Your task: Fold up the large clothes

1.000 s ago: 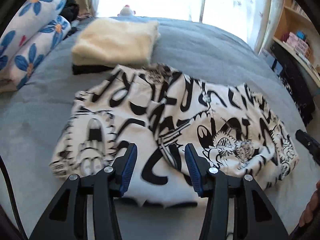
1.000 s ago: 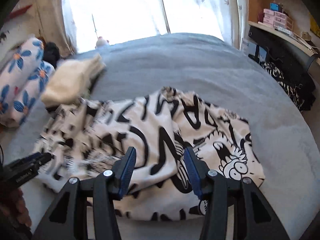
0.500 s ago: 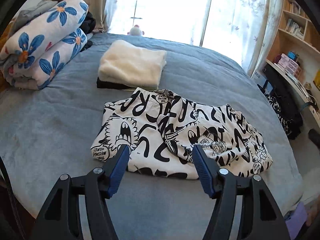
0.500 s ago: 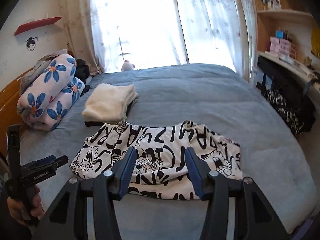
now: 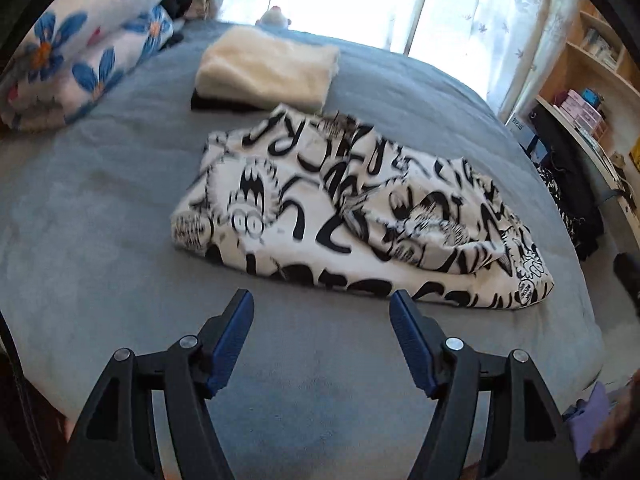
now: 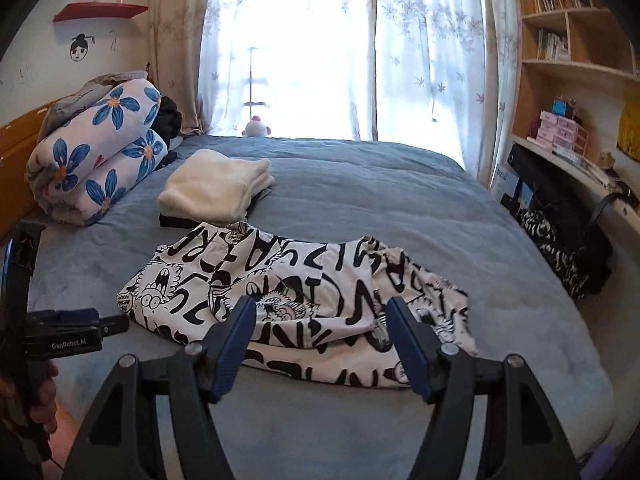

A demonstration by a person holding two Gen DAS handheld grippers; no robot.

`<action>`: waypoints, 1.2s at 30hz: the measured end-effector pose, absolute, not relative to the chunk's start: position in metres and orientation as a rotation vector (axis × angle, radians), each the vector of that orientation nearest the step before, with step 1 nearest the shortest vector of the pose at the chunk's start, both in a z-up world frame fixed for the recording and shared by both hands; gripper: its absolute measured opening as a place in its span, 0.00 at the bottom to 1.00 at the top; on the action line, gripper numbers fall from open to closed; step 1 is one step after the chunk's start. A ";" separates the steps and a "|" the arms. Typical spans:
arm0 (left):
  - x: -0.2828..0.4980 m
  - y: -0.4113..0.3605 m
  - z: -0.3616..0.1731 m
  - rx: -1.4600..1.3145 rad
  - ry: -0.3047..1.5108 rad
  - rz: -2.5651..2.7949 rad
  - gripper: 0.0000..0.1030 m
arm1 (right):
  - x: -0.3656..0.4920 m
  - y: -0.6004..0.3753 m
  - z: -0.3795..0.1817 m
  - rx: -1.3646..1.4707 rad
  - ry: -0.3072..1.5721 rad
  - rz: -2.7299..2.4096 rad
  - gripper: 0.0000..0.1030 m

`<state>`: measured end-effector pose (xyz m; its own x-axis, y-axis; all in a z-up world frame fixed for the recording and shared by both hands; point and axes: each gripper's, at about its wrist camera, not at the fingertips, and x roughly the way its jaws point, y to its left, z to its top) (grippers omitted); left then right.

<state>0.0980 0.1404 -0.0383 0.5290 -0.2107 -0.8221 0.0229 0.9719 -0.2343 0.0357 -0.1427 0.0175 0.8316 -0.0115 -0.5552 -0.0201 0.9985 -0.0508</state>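
Sunlit bedroom, grey-blue quilted bed (image 6: 360,200): over its near edge the left tool (image 5: 322,320) hangs apart and empty, and the right tool (image 6: 320,322) is opening, nothing between its jaws. Beyond them the black-and-white cartoon-print garment (image 5: 352,216) lies folded, apparently released, touching a cream folded fleece (image 5: 268,68).

Bed: grey-blue cover (image 6: 360,192), filling the middle of the room.
Quilt: rolled, white with blue flowers (image 6: 96,152), at the bed's left edge.
Window: bright, behind sheer curtains (image 6: 432,52).
Soft toy: small (image 6: 256,127), at the bed's far edge.
Shelves: wooden (image 6: 572,60), on the right.
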 end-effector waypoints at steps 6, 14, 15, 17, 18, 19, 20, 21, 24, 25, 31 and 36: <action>0.116 0.152 -0.100 -0.324 1.095 -0.149 0.67 | 0.051 -0.130 -0.022 -0.038 0.593 -0.002 0.65; 0.147 0.167 -0.158 -0.520 1.130 -0.133 0.67 | 0.090 -0.119 -0.053 -0.052 0.655 0.021 0.65; 0.151 0.169 -0.161 -0.530 1.121 -0.128 0.67 | 0.097 -0.120 -0.056 -0.039 0.667 0.027 0.65; 0.159 0.170 -0.163 -0.542 1.102 -0.122 0.67 | 0.107 -0.121 -0.061 -0.019 0.679 0.028 0.65; 0.165 0.170 -0.166 -0.550 1.089 -0.117 0.67 | 0.113 -0.121 -0.064 -0.011 0.685 0.034 0.65; 0.169 0.172 -0.167 -0.558 1.079 -0.117 0.67 | 0.116 -0.121 -0.067 -0.007 0.688 0.035 0.65; 0.175 0.173 -0.168 -0.567 1.069 -0.116 0.67 | 0.121 -0.121 -0.069 -0.002 0.694 0.036 0.65; 0.181 0.173 -0.170 -0.573 1.062 -0.111 0.67 | 0.126 -0.120 -0.072 0.006 0.703 0.042 0.65; 0.204 0.176 -0.176 -0.601 1.046 -0.095 0.67 | 0.138 -0.118 -0.080 0.022 0.725 0.055 0.65; 0.208 0.179 -0.176 -0.605 1.040 -0.089 0.67 | 0.142 -0.117 -0.083 0.024 0.733 0.059 0.65; 0.229 0.184 -0.173 -0.624 0.954 -0.022 0.49 | 0.165 -0.111 -0.094 0.023 0.757 0.073 0.52; 0.222 0.182 -0.159 -0.587 0.846 0.012 0.21 | 0.195 -0.111 -0.096 0.010 0.760 0.050 0.23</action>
<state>0.2219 0.1822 -0.1585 0.6723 -0.2173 -0.7076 -0.2370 0.8424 -0.4839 0.1951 -0.1113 -0.0962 0.7236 0.0493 -0.6885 -0.0422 0.9987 0.0271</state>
